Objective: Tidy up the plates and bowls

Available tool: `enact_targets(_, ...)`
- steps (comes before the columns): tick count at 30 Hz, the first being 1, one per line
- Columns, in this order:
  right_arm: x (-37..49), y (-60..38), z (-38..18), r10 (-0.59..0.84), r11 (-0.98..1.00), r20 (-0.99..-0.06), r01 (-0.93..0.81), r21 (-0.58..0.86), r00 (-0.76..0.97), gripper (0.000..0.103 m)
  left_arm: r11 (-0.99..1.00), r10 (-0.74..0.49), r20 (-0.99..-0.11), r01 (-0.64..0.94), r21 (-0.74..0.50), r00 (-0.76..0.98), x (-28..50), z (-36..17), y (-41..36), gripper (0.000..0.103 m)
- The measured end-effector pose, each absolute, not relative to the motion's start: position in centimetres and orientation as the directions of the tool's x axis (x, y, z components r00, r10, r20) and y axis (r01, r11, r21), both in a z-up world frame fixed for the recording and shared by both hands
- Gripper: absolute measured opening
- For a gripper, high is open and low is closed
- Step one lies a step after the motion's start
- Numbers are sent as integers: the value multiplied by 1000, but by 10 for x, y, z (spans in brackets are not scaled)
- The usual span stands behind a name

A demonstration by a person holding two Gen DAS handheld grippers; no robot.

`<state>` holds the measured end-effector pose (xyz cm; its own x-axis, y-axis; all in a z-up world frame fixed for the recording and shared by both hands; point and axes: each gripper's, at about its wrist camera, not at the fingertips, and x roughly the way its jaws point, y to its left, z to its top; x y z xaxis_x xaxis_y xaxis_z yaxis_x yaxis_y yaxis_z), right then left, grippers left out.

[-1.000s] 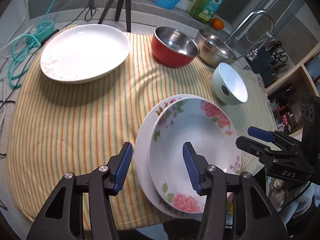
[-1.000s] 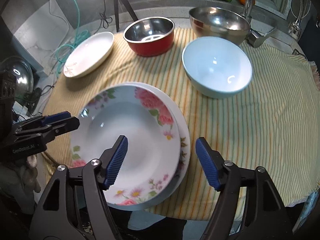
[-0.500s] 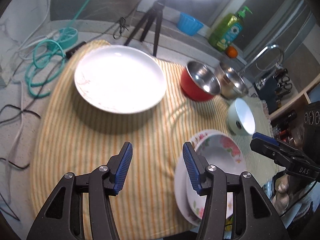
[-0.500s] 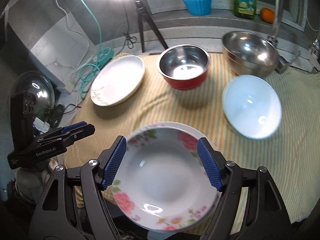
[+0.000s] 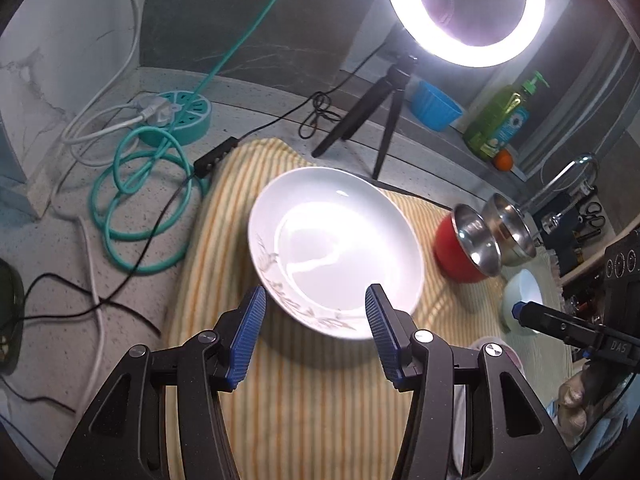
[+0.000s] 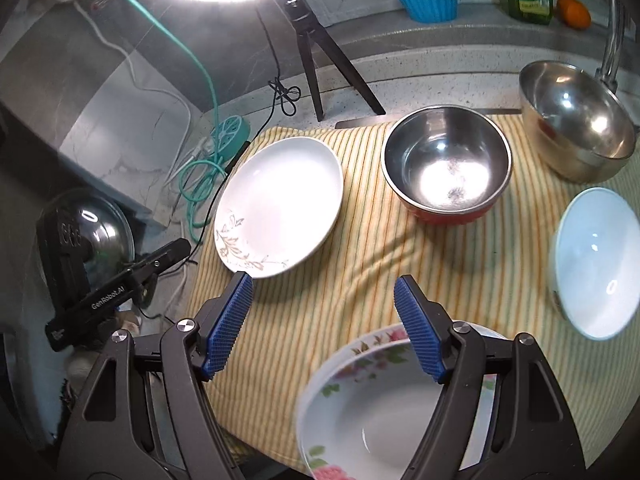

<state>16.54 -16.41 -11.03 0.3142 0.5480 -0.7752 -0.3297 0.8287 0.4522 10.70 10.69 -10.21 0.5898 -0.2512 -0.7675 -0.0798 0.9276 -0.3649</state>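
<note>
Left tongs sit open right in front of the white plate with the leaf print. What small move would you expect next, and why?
Probably ease the left tongs forward and down so one finger slips under the near rim of the white plate, then close. The jaws are open and empty, and the plate's near edge lies between the fingertips, flat on the striped cloth.

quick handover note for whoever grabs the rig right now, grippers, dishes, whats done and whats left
Left gripper: jaws open, empty, lined up on the near rim of the white plate.
Right gripper: jaws open, empty, above the striped cloth.
Done: floral bowl sits on a floral plate at the cloth's near edge.
Apart on the cloth: white plate far left, red bowl, steel bowl, pale blue bowl.
Left: probably stack the white plate with the floral pair, then nest the bowls.
</note>
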Motion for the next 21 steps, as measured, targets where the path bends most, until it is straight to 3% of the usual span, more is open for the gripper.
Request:
enact_targets(4, 178, -154, -117, 543, 834, -779, -309, 458, 311, 75, 928, -252, -775, -82, -363, 580, 125, -111, 119, 51)
enact_targets(7, 190, -144, -122, 541, 835, -784, -304, 459, 304, 65, 923, -265, -772, -79, -376, 577, 138, -116, 126, 48)
enact_targets(10, 202, -133, -127, 543, 834, -787, -301, 463, 293, 64, 927, -262, -781, -75, -366, 567, 150, -121, 128, 48)
enact_targets(14, 218, -119, -139, 522, 846, -807, -289, 448, 275, 49, 935, -255, -795, -70, -348, 551, 164, -128, 129, 43)
enact_targets(21, 237, -114, -159, 491, 865, -834, -253, 433, 253, 44, 933, -262, -806, -75, -353, 531, 179, -140, 137, 33)
